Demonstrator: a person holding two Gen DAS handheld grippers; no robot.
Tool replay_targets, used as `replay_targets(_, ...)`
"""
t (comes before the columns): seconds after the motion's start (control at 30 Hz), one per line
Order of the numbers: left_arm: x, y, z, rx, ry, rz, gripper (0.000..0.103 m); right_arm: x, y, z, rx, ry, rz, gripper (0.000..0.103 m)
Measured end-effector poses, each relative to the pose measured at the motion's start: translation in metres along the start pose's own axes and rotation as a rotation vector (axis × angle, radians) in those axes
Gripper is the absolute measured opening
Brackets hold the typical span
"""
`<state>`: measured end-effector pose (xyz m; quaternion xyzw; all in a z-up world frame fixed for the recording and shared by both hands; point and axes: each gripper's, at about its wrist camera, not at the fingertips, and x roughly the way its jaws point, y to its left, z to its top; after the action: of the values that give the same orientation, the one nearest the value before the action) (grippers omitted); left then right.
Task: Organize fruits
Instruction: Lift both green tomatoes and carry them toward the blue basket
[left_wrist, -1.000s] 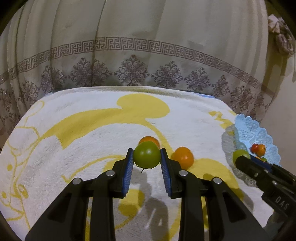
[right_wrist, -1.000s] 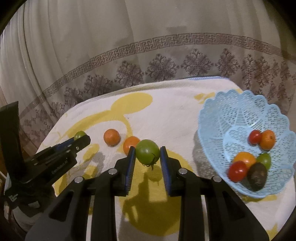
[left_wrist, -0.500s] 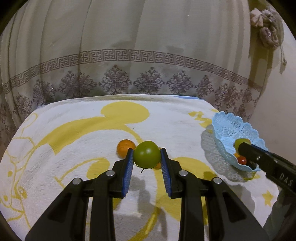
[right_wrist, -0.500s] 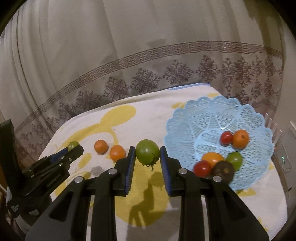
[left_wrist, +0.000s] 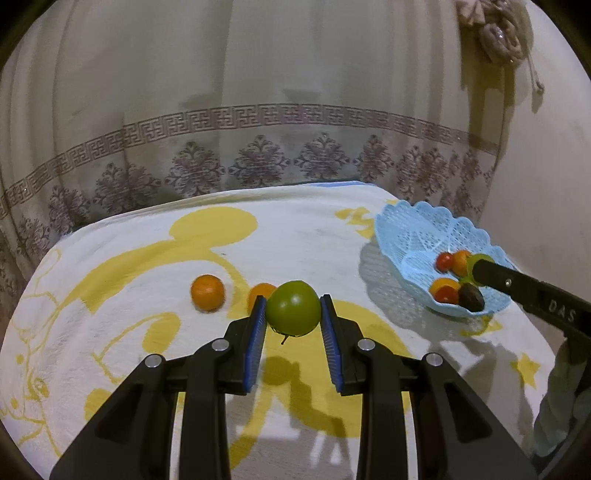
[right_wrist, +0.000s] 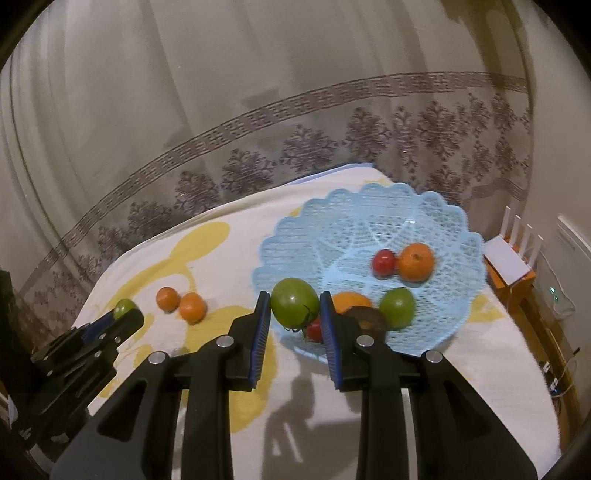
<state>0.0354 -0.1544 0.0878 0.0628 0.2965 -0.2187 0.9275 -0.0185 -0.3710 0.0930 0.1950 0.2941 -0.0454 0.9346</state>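
Observation:
My left gripper (left_wrist: 293, 314) is shut on a green tomato (left_wrist: 293, 313), held above the white and yellow blanket (left_wrist: 147, 295). Two oranges (left_wrist: 207, 292) lie on the blanket just beyond it. My right gripper (right_wrist: 294, 306) is shut on another green tomato (right_wrist: 294, 301), held over the near left rim of the light blue basket (right_wrist: 369, 229). The basket holds several fruits, among them an orange (right_wrist: 416, 261), a red tomato (right_wrist: 384, 261) and a green one (right_wrist: 397, 307). The right gripper also shows in the left wrist view (left_wrist: 476, 267), over the basket (left_wrist: 417, 229).
A patterned curtain (left_wrist: 258, 110) hangs behind the bed. A wooden stand with a white router (right_wrist: 511, 258) is to the right of the bed. The left gripper shows at the lower left of the right wrist view (right_wrist: 123, 314).
My right gripper has carried its green tomato rightward from over the blanket to over the basket's rim. My left gripper has risen and turned right, still holding its tomato.

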Motion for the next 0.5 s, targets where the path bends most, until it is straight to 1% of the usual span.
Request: replay_targets(0.5, 0.006, -0.042, 0.011, 0.044, 0.029, -0.048, 0.03, -0.005, -0.046, -0.002, 0.088, -0.03, -0.058, 0.028)
